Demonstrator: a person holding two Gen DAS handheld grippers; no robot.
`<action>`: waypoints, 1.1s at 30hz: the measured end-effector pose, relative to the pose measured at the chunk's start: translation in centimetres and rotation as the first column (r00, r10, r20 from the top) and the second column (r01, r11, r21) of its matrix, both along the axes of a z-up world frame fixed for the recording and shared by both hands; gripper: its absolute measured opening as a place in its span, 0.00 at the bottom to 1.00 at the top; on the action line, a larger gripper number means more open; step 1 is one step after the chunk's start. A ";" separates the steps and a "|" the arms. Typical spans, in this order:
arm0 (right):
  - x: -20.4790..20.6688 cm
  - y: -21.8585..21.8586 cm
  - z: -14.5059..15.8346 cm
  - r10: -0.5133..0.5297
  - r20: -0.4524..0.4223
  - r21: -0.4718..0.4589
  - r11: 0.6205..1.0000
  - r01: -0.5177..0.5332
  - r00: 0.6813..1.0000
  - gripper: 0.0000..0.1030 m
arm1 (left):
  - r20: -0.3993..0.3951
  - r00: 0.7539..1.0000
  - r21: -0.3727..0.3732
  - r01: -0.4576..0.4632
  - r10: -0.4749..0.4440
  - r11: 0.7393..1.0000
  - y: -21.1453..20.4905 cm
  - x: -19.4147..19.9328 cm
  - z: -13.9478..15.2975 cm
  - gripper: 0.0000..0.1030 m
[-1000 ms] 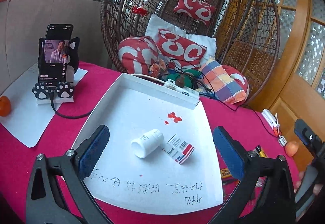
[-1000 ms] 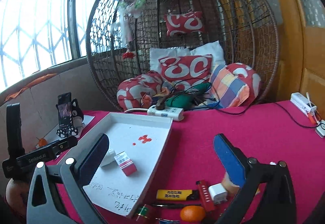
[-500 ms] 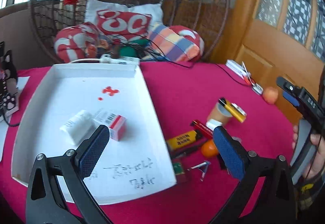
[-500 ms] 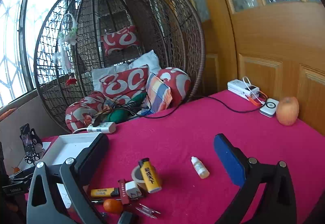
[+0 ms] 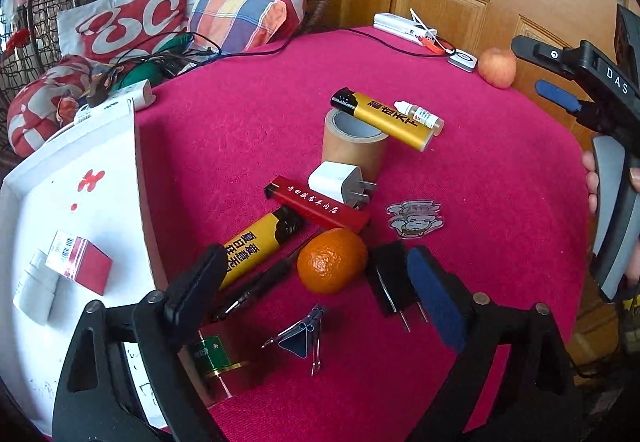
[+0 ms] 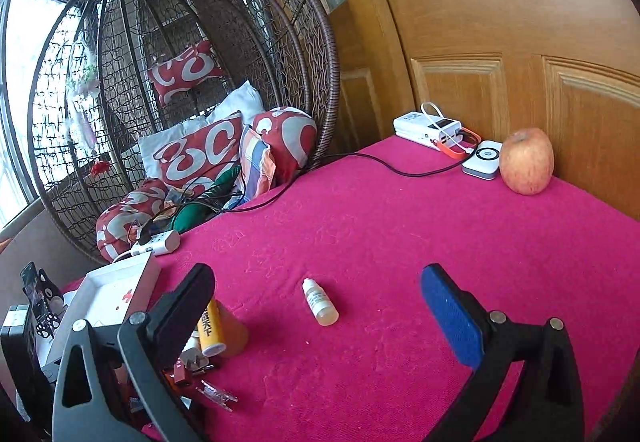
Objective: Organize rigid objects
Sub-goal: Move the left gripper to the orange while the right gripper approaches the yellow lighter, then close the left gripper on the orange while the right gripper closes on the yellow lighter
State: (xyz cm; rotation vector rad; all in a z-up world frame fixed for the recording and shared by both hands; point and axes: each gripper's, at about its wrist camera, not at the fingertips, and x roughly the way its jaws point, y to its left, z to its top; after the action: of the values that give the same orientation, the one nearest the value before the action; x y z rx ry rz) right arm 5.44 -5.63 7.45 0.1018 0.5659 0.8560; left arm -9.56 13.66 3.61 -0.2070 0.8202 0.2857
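While both jaws gape empty, two yellow lighters (image 5: 256, 252), one tangerine (image 5: 331, 261), one dropper bottle (image 6: 320, 302).

A wicker hanging chair (image 6: 180, 81) is filling the upper left of the right wrist view, holding red patterned cushions (image 6: 200, 153). At right, an apple (image 6: 526, 161) is sitting beside a white power bank (image 6: 428, 126) on the pink tablecloth (image 6: 400, 222), against the wooden door (image 6: 520, 41)
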 end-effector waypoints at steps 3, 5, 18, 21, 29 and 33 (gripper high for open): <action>1.1 -0.8 -0.6 -0.022 -0.024 0.002 1.000 0.022 0.999 1.00 | -0.020 1.000 -0.002 0.000 0.000 1.000 0.4 0.2 -0.1 0.72; 1.8 -1.2 -1.0 -0.038 -0.047 0.002 0.999 0.038 0.998 1.00 | -0.034 0.999 0.002 0.013 -0.013 1.000 0.3 0.3 -0.4 0.69; 2.4 -0.5 -2.5 -0.006 -0.128 -0.011 1.000 0.005 0.992 1.00 | -0.096 0.992 0.060 0.086 -0.080 0.995 -1.2 1.7 -1.9 0.37; 1.2 1.5 -1.9 0.103 -0.099 -0.024 0.994 -0.106 0.990 1.00 | -0.073 0.995 0.041 0.071 -0.068 0.997 -1.1 1.3 -1.9 0.36; -3.8 9.3 -1.4 0.376 0.047 -0.229 0.906 -0.357 0.925 0.94 | 0.002 0.999 0.018 0.033 -0.033 0.999 -1.0 -0.7 -0.1 0.36; -3.8 11.8 -2.3 0.404 0.030 -0.286 0.880 -0.380 0.914 0.65 | 0.026 0.999 0.019 0.020 -0.020 1.000 -1.0 -1.4 0.6 0.36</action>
State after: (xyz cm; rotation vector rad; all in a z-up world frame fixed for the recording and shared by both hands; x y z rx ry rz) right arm 1.63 6.12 5.11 -0.3164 0.6270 1.1613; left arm -11.00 12.66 4.16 -0.1847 0.7928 0.2712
